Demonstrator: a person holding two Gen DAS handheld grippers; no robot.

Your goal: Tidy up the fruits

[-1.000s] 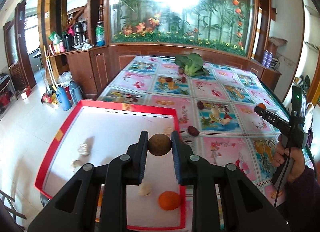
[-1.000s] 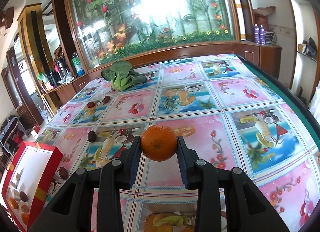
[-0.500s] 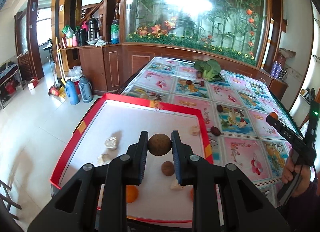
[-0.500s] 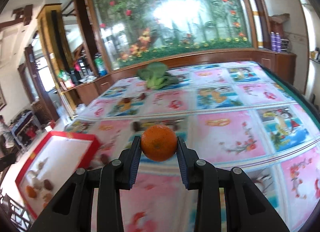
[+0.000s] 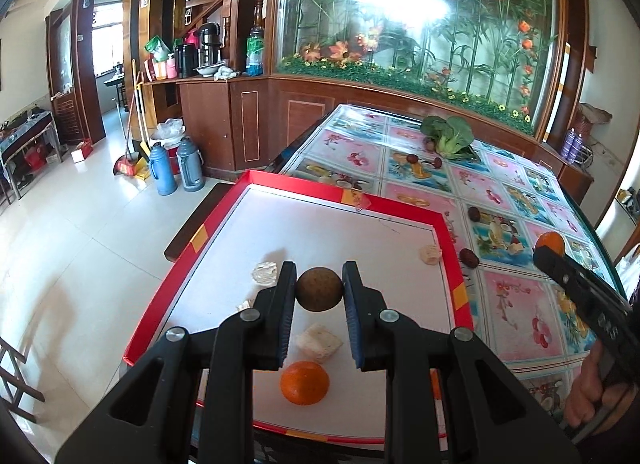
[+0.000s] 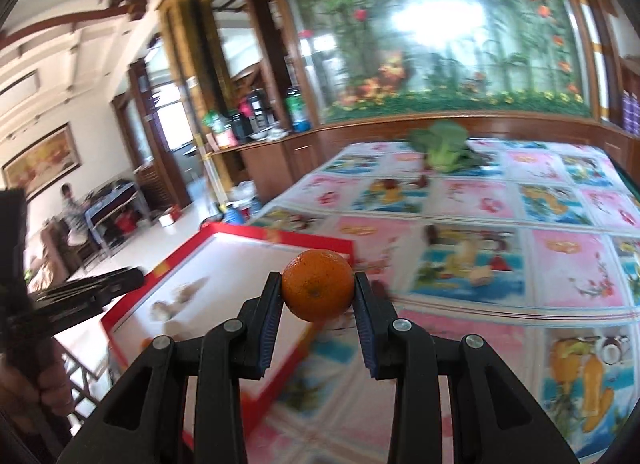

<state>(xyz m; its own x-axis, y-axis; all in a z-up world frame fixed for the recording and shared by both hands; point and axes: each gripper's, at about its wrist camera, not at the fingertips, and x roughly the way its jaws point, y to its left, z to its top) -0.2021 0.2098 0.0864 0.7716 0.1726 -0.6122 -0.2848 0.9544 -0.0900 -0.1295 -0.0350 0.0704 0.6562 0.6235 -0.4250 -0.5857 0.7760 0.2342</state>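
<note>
Left wrist: left hand-held gripper (image 5: 319,290) clamps a brown fruit (image 5: 319,289); right hand-held gripper (image 6: 317,291) clamps an orange (image 6: 317,290).

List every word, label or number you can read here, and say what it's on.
No text reads clearly.
White marking on the right gripper body: too blurred to read.
Label of the bottle: too small to read.

Orange (image 6: 318,285) in right gripper (image 6: 318,296) (background blurred, perhaps tray)
</note>
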